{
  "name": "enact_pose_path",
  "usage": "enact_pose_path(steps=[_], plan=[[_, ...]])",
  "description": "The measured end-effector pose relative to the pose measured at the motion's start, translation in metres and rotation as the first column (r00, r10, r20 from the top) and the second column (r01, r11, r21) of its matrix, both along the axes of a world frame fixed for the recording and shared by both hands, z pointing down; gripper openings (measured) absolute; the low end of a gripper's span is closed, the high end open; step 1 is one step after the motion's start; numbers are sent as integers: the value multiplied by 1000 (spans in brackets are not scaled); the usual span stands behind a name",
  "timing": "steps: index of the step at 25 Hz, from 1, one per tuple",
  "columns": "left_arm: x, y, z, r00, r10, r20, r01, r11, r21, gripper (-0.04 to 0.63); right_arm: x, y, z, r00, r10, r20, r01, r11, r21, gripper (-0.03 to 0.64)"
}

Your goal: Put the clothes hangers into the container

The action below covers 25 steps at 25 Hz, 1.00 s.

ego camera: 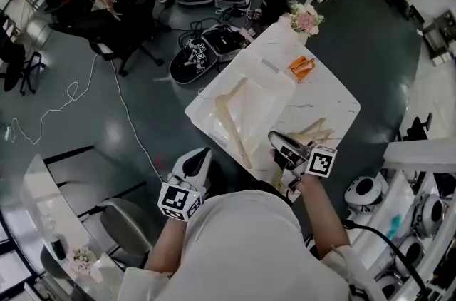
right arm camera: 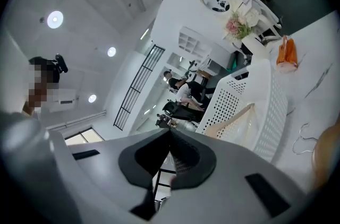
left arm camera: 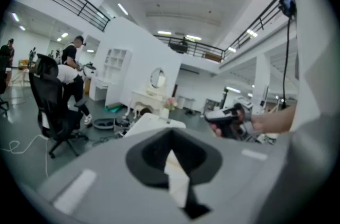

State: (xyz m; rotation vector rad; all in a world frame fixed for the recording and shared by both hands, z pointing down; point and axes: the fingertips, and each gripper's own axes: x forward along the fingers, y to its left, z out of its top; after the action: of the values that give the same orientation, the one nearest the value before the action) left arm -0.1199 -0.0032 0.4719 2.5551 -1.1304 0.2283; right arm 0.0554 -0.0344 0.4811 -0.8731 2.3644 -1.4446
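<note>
Inside the container we saw one hanger. A second hanger lay right of the container on the table, half hidden by our right gripper, whose jaws were pressed together, holding nothing. Off the container's near-left corner, our left gripper was closed too.

the perforated white container looks matt plastic, the hangers probably pale wood, the table glossy marbled.
</note>
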Motion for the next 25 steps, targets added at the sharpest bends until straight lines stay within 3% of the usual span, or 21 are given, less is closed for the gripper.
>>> enact_pose_path(steps=[5, 13, 21, 25], plan=[[4, 0, 1, 999, 31, -16, -31, 1000, -4, 0, 16, 28, -14, 1000, 20, -1, -19, 993, 119, 2], [19, 0, -3, 997, 80, -5, -80, 997, 17, -2, 17, 52, -19, 998, 37, -51, -26, 980, 197, 2], [32, 2, -6, 995, 101, -23, -100, 995, 24, 0, 28, 57, -16, 989, 76, -124, -50, 979, 198, 2], [34, 4, -2, 994, 106, -15, -105, 994, 15, 0, 39, 62, 3, 966, 95, -240, -52, 982, 182, 2]])
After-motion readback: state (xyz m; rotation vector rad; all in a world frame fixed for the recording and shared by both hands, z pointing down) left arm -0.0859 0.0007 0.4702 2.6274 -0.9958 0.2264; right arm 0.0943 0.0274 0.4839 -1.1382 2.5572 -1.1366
